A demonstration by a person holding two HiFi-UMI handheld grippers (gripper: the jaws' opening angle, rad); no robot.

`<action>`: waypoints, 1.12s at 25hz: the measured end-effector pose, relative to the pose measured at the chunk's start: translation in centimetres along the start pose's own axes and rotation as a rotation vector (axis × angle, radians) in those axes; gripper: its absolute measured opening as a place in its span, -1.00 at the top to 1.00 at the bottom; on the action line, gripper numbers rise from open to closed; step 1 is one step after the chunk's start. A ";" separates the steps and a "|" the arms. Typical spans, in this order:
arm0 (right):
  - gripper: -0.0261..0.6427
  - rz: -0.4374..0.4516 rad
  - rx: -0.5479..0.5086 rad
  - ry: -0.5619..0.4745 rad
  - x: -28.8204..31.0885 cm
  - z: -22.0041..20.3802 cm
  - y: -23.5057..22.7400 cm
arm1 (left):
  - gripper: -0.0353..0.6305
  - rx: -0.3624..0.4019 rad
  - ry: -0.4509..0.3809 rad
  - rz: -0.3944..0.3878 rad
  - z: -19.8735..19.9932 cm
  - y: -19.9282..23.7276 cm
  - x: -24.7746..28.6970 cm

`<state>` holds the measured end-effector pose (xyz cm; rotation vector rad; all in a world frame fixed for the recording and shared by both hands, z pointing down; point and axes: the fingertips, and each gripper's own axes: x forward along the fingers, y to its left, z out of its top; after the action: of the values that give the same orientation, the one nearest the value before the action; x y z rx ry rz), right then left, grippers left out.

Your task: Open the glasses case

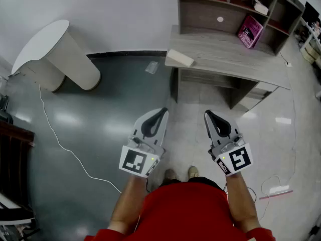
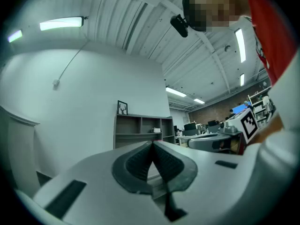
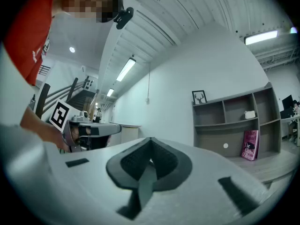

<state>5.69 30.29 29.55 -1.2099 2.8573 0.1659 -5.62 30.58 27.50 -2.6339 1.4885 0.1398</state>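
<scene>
The pale case (image 1: 179,58) lies slanting on the desk (image 1: 225,54) corner. The left gripper (image 1: 163,111) and right gripper (image 1: 207,115) have their fingers closed, holding nothing.

The right gripper (image 3: 151,142) fills the lower half of the view. Its two jaws are pressed together at the tips, with nothing between the dark ribbed pads (image 3: 136,163).

To the left, the left gripper (image 3: 117,129) lies roughly level, held by a hand (image 3: 40,128). Its marker cube (image 3: 60,115) faces the camera. A red sleeve (image 3: 33,36) occupies the upper left corner.

To the right, an open grey shelf unit (image 3: 234,121) stands against a white wall (image 3: 173,93). A pink book (image 3: 250,145) leans in its lower right compartment. A small picture frame (image 3: 199,97) stands on top of the unit. Strip lights (image 3: 124,70) run along the ceiling.
</scene>
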 end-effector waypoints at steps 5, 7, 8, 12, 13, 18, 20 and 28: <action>0.91 0.013 0.018 -0.004 0.7 -0.1 0.2 | 0.87 -0.004 0.007 0.003 -0.4 0.8 0.0; 0.91 0.012 0.020 -0.005 0.9 -0.1 0.3 | 0.87 -0.006 0.006 0.002 -0.4 1.0 -0.1; 0.91 0.011 0.019 -0.004 1.1 -0.1 0.4 | 0.87 -0.007 0.006 0.001 -0.5 1.2 -0.1; 0.91 0.005 0.017 -0.002 2.1 -0.1 1.1 | 0.87 -0.009 0.002 -0.006 -0.6 2.4 -0.8; 0.91 0.003 0.015 -0.002 2.4 0.0 1.4 | 0.87 -0.010 0.002 -0.010 -0.7 2.8 -1.0; 0.91 -0.014 0.008 -0.001 3.8 0.1 2.8 | 0.87 -0.025 0.018 -0.040 -1.5 4.6 -2.2; 0.91 -0.022 0.003 0.006 4.3 0.0 3.3 | 0.87 -0.026 0.013 -0.039 -1.6 5.6 -2.6; 0.91 -0.037 -0.005 0.027 6.3 -0.6 2.9 | 0.87 -0.034 -0.011 -0.026 -1.7 8.2 -2.0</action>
<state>-0.81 27.75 29.90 -1.2742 2.8564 0.1571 -13.69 27.82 29.02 -2.6735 1.4606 0.1782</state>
